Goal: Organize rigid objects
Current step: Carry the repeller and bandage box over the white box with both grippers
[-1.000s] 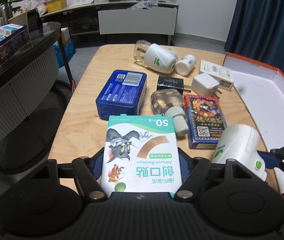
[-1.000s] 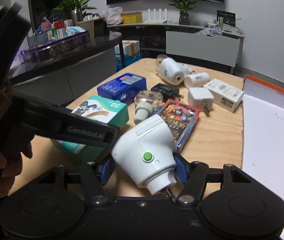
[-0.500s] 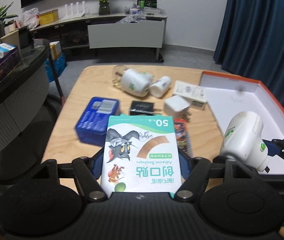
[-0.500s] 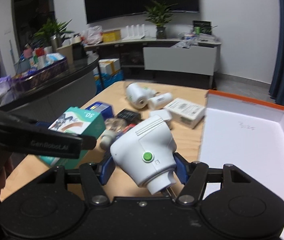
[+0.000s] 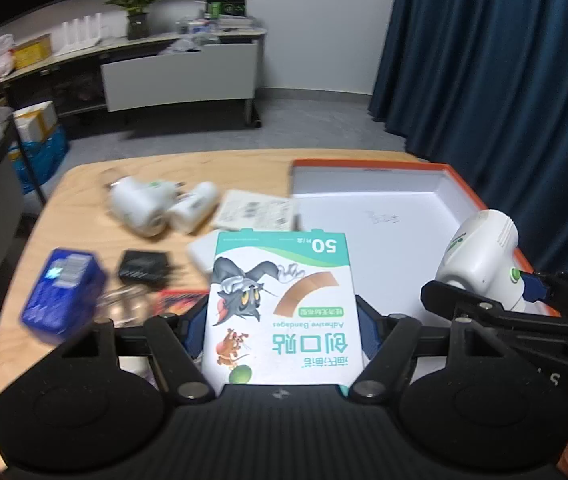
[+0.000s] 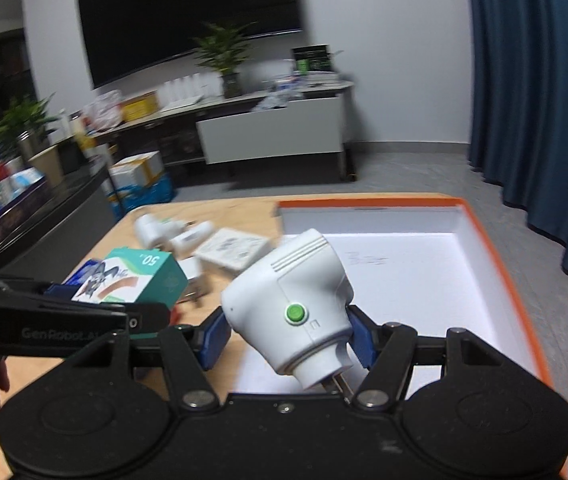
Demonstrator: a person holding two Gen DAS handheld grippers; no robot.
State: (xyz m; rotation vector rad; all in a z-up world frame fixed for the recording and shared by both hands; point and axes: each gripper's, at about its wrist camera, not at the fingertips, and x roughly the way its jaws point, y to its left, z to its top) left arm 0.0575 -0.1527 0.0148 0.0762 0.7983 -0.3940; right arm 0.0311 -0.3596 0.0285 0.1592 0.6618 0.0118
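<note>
- Bandage box: white face, teal-green band, cartoon cat and mouse, tan plaster strip.
- Plug-in device: white with a green button.
- Tray: orange rim, white inside.
- Tin: blue.
- Worktop: pale wood.
- Curtain: dark blue.

Dark blue curtain, potted plant on sideboard, wall screen
</note>
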